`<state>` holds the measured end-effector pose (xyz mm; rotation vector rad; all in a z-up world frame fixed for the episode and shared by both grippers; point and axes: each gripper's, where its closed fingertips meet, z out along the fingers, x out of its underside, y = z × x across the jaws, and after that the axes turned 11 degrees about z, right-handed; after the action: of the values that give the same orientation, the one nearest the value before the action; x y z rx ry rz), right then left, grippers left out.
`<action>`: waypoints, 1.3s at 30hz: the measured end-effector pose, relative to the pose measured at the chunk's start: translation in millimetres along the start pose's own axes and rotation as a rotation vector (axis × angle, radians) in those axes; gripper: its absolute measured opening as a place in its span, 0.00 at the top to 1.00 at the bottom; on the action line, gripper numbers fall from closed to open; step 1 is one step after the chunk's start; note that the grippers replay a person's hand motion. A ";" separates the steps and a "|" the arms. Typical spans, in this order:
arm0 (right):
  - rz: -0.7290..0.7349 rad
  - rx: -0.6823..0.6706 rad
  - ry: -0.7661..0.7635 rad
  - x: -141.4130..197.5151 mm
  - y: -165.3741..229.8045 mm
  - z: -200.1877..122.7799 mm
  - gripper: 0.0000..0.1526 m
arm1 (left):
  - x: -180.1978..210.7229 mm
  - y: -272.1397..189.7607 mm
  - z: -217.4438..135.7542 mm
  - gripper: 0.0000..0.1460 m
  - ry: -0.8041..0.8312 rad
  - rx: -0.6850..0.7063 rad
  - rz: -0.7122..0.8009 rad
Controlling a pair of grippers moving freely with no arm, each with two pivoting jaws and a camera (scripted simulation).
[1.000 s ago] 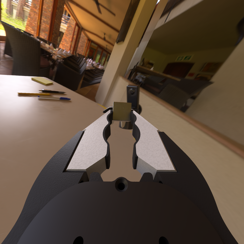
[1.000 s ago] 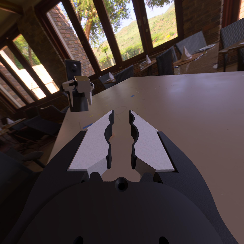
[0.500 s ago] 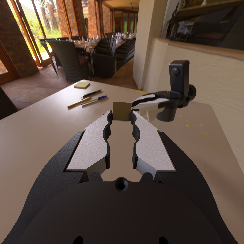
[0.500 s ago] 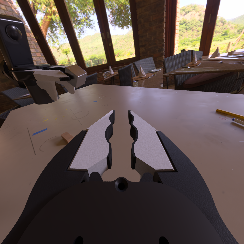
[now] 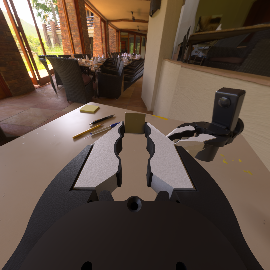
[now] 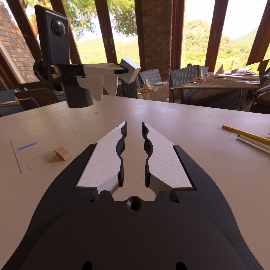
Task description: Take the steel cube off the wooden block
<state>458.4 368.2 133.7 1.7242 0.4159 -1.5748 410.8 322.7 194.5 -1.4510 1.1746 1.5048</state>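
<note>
- left gripper point(image 5: 134, 124) fingers are clamped on the steel cube point(image 5: 134, 123), one fingertip on each side of it, dead centre of the left wrist frame, just above the middle
- in the right wrist view the same gripper point(image 6: 124, 70) sits in the upper left, fingers level, cube point(image 6: 129, 71) pinched at the tips and hanging in the air well above the table point(image 6: 175, 124) (not touching anything else)
- right gripper point(image 6: 134, 124) has its fingers parted w/ a narrow gap, nothing btwn them, just bare tabletop showing through
- from the left cam the right gripper point(image 5: 172, 135) is at mid right, hovering over the table point(image 5: 36, 160), tips pointing toward frame centre, close to the left one's right finger
- wooden block point(image 6: 63, 153) lies flat on the table at lower left of the right wrist frame, nothing on top of it, next to a curved pencil line and a blue tape strip point(image 6: 27, 146)
- so cube is off the block, well apart and up higher
- yellow pencil point(image 5: 87, 131), black pen point(image 5: 101, 119) and a white pen w/ blue cap point(image 5: 105, 128) lie left of centre in the left view, upper half
- yellow sticky pad point(image 5: 89, 108) further back near the table's far edge
- pencil point(image 6: 245, 133) and white pen point(image 6: 252, 142) also show at the right edge of the right view
- a few yellow specks point(image 5: 225, 161) on the table at mid right, left cam
</note>
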 end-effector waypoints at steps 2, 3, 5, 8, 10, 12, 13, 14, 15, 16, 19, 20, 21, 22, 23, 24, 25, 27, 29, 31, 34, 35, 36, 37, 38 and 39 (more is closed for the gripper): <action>-0.018 -0.005 0.013 1.9 2.2 1.9 0.87 | 3.9 4.8 -2.1 0.81 0.011 -0.016 -0.001; -0.029 -0.005 0.014 2.1 2.7 2.3 0.87 | 4.6 5.5 -3.2 0.81 0.009 -0.015 -0.006; -0.036 -0.005 0.021 3.7 3.1 3.1 0.87 | 7.0 6.8 -4.8 0.81 0.006 -0.013 -0.018; -0.019 -0.010 0.046 8.3 2.1 4.8 0.87 | 13.9 11.1 -6.2 0.81 0.024 -0.031 -0.023; -0.017 -0.004 0.053 9.9 0.5 5.2 0.87 | 16.4 12.9 -7.3 0.81 0.024 -0.036 -0.029; -0.015 -0.002 0.054 10.0 -0.4 5.0 0.87 | 17.8 13.4 -7.6 0.81 0.017 -0.031 -0.040; -0.013 -0.001 0.053 9.9 -0.9 4.8 0.87 | 18.7 13.8 -7.6 0.81 0.015 -0.032 -0.042; -0.012 0.001 0.054 9.9 -1.5 4.7 0.87 | 19.8 14.0 -7.4 0.81 0.015 -0.033 -0.043; -0.010 0.004 0.055 10.0 -2.2 4.6 0.87 | 20.8 13.9 -7.1 0.81 0.016 -0.031 -0.045; -0.008 0.005 0.058 10.2 -2.6 4.5 0.87 | 21.6 13.3 -6.5 0.81 0.014 -0.025 -0.049; 0.003 0.001 0.065 10.9 -2.1 4.8 0.87 | 25.4 9.3 -3.4 0.81 0.006 0.007 -0.060; 0.004 -0.003 0.067 11.2 -1.4 5.0 0.87 | 27.2 8.6 -2.2 0.81 0.009 0.014 -0.064; 0.002 -0.005 0.070 11.7 -0.8 5.2 0.87 | 28.8 8.4 -1.4 0.81 0.012 0.017 -0.068; -0.002 -0.005 0.074 12.3 -0.2 5.4 0.87 | 30.0 8.5 -0.8 0.81 0.013 0.017 -0.072; -0.005 -0.006 0.077 12.8 0.4 5.5 0.87 | 30.5 8.8 -0.7 0.81 0.012 0.018 -0.077; -0.007 -0.008 0.081 13.3 1.1 5.6 0.87 | 30.4 9.0 -0.8 0.81 0.008 0.019 -0.081; -0.008 -0.010 0.084 13.6 1.6 5.7 0.87 | 29.8 9.2 -1.2 0.81 0.001 0.021 -0.088; -0.007 -0.013 0.087 14.0 2.6 5.8 0.87 | 28.3 9.5 -2.0 0.81 -0.014 0.026 -0.102; -0.002 -0.016 0.091 14.8 2.9 6.0 0.87 | 27.5 9.9 -2.6 0.81 -0.023 0.030 -0.111; 0.002 -0.018 0.095 15.5 3.3 6.2 0.87 | 27.7 10.5 -2.9 0.81 -0.023 0.027 -0.112; 0.003 -0.021 0.096 15.4 4.0 6.2 0.87 | 27.5 10.9 -3.2 0.81 -0.025 0.024 -0.111; 0.002 -0.020 0.096 15.2 4.0 6.1 0.87 | 27.3 11.1 -3.4 0.81 -0.026 0.024 -0.111; 0.002 -0.020 0.095 15.0 3.9 5.9 0.87 | 27.1 11.3 -3.6 0.81 -0.028 0.023 -0.112; 0.003 -0.019 0.095 14.7 3.7 5.7 0.87 | 27.0 11.4 -3.7 0.81 -0.029 0.021 -0.112; 0.006 -0.019 0.094 14.6 3.6 5.7 0.87 | 27.0 11.6 -3.8 0.81 -0.029 0.021 -0.112; 0.009 -0.021 0.094 14.5 3.6 5.6 0.87 | 27.1 11.6 -3.8 0.81 -0.028 0.021 -0.112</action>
<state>459.7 358.4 121.3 1.7866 0.4681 -1.4821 398.5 313.0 169.3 -1.4524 1.0719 1.4277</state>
